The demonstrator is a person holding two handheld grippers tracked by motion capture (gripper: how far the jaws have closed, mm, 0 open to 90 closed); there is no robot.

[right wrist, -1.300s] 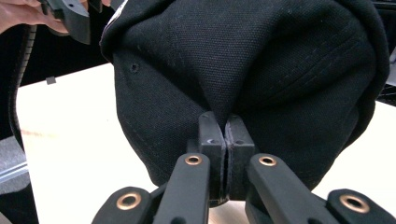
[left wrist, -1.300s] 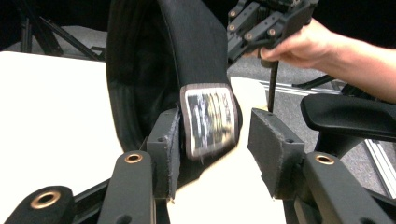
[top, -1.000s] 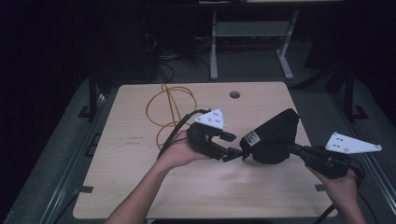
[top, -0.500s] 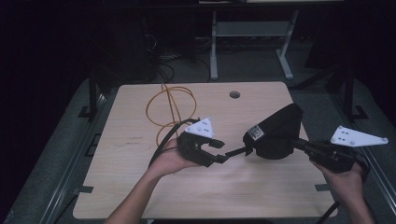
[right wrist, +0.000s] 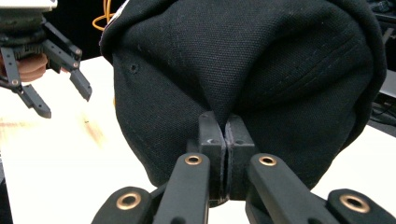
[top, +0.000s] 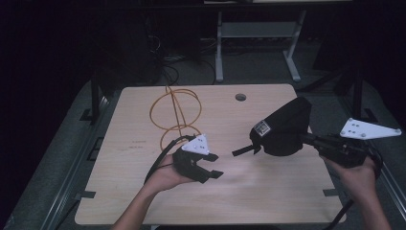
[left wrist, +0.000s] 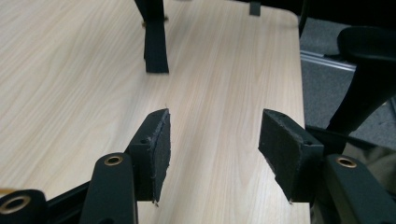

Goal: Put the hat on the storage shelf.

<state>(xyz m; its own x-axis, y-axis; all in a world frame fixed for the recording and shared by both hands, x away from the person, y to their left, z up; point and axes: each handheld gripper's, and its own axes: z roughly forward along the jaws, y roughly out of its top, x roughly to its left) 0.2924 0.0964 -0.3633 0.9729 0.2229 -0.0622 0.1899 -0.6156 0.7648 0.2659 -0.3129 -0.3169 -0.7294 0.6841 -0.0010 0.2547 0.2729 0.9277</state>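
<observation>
Cap (top: 282, 128), black, hangs above the right half of the tabletop (top: 143, 124), pinched by a fold of its crown in my right tool (right wrist: 226, 135), whose jaws are pressed together on the cloth. Its strap (top: 242, 150) dangles toward my left tool (top: 210, 165), which sits low to the cap's left, jaws spread wide with nothing between them. I judge the left hand is nearer that strap; it lies just ahead of the left tool's pads (left wrist: 159, 140)
</observation>
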